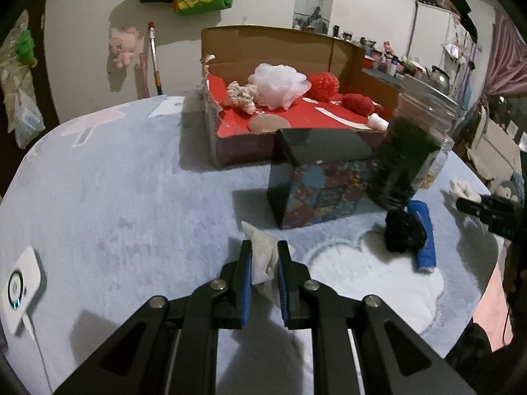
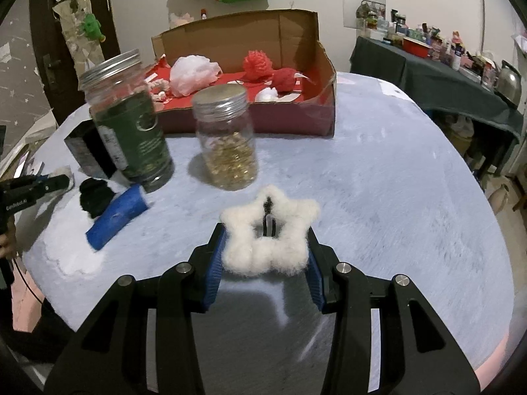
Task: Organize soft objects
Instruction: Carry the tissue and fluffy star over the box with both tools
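While only the right wrist view is showing the fluffy white star (image 2: 268, 235), one point aiming away toward the gold-filled jar (image 2: 227, 138), the right gripper (image 2: 265, 256) is squeezing it part-open above the table (image 2: 395, 181). The left gripper (image 1: 265, 263) is pinching crumpled white tissue (image 1: 263, 256), nearly shut, its length running along the fingers.

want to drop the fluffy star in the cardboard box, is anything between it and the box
Yes. The right gripper holds the white star, and the clear jar of gold bits stands right between it and the cardboard box. The green jar sits further left.
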